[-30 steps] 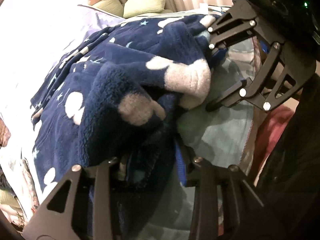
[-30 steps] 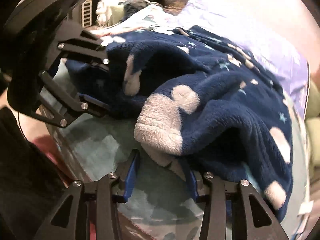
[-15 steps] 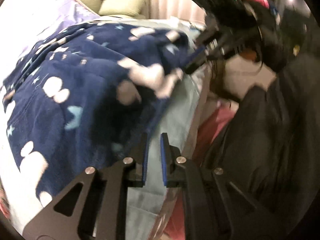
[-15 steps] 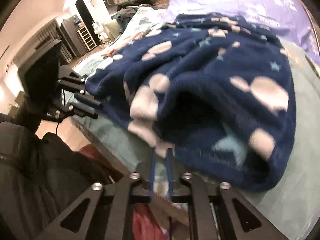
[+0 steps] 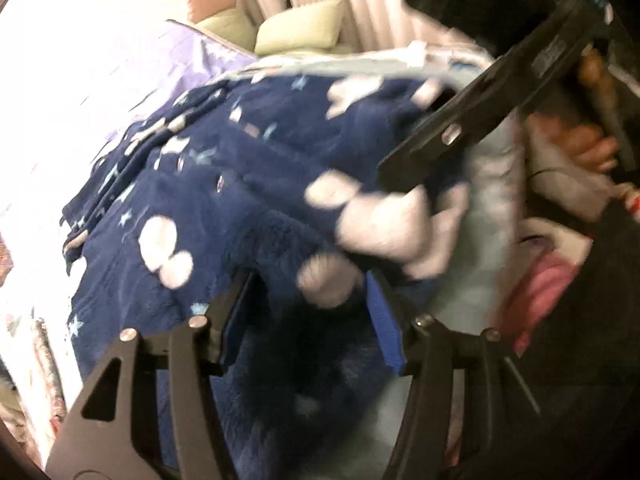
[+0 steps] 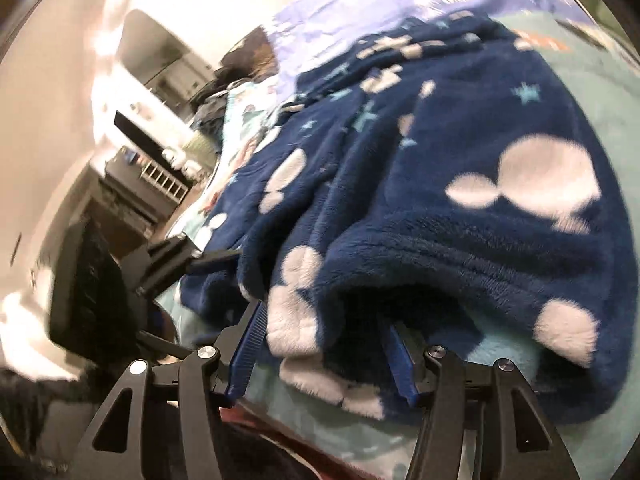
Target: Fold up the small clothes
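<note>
A navy fleece garment (image 5: 208, 216) with white blobs and pale stars lies bunched on a light teal bed cover (image 6: 592, 92); it also shows in the right wrist view (image 6: 460, 216). My left gripper (image 5: 308, 312) is open, its blue-padded jaws either side of a fold at the garment's near edge. My right gripper (image 6: 328, 344) is open, jaws straddling the white-cuffed edge (image 6: 296, 320). The right gripper also shows in the left wrist view (image 5: 472, 128) over the garment's right side. The left gripper appears in the right wrist view (image 6: 180, 260) at the garment's left.
Green pillows (image 5: 300, 28) and curtains stand beyond the bed. A lilac sheet (image 5: 168, 64) lies behind the garment. Pink cloth (image 5: 548, 280) and my dark clothing are at the bed's near edge. Dark furniture (image 6: 136, 200) stands at the left.
Both grippers were shut half a second ago and have opened. Both have moved back in onto the garment's near edge, with fabric now between their jaws.
</note>
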`<state>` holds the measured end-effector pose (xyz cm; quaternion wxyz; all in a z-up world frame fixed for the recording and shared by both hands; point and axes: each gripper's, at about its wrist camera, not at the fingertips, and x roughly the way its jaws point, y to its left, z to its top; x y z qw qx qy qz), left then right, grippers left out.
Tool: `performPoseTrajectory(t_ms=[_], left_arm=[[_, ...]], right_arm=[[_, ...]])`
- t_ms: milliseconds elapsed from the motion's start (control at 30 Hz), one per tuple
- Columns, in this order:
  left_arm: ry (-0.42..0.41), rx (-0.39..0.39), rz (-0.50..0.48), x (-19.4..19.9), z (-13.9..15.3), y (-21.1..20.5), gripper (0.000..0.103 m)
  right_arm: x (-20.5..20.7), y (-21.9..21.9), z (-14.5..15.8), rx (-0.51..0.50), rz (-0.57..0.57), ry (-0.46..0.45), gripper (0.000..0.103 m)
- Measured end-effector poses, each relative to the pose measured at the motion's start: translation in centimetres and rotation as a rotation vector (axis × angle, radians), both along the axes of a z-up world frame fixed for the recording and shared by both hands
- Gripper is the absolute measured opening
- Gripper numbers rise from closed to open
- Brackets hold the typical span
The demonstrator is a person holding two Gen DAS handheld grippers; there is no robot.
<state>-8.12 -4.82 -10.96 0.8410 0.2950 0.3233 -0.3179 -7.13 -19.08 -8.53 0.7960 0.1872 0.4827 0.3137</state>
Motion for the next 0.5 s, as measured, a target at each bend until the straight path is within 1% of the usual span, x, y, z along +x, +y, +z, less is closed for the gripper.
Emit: performPoseTrajectory(t_ms=[33,67,100,133,167,200,267,300,333,400,467,500], left_arm=[[0.035,-0.017,0.008,0.6,-0.5,0.2,0.048],[0.058,-0.061,0.017,0.8,-0.3,0.5,0.040],[0.079,-0.101,0.030,1.1,0.2,1.0,0.022],[0.123,-0.169,0.051,1.7,1.1,2.0,0.018],[0.143,-0.223,0.060,1.9,1.9,2.8,0.018],[0.152,-0.280,0.065,2.2,2.7,3.6,0.018],[0.168,-0.419,0.067,2.3,5.3,5.7,0.018],[0.170,-0.456,0.066,2.3,6.0,6.1,0.018],[0.172,-0.522,0.057,2.1,7.3,6.8,0.018],[0.151,-0.564,0.037,1.7,8.8,6.8,0.018],[0.139,-0.563,0.012,1.3,9.5,5.9,0.018],[0.138,-0.547,-0.002,1.4,9.4,5.1,0.018]], right_arm=[[0.2,-0.1,-0.2,0.007,-0.022,0.010,0.053],[0.3,-0.2,-0.5,0.011,-0.044,0.019,0.045],[0.3,-0.2,-0.6,0.016,-0.055,0.026,0.030],[0.4,-0.2,-0.6,0.024,-0.061,0.033,0.022],[0.5,-0.2,-0.5,0.037,-0.063,0.037,0.006],[0.5,-0.2,-0.3,0.047,-0.062,0.028,0.006],[0.0,0.3,0.7,0.057,-0.043,-0.011,0.006],[-0.3,0.7,1.2,0.062,-0.025,-0.027,0.006],[-0.5,1.1,1.6,0.067,-0.010,-0.037,0.006],[-1.0,2.2,1.9,0.097,0.015,-0.036,0.006],[-1.2,3.5,1.3,0.152,0.073,0.006,0.006],[-1.3,4.2,0.7,0.146,0.099,0.026,0.006]])
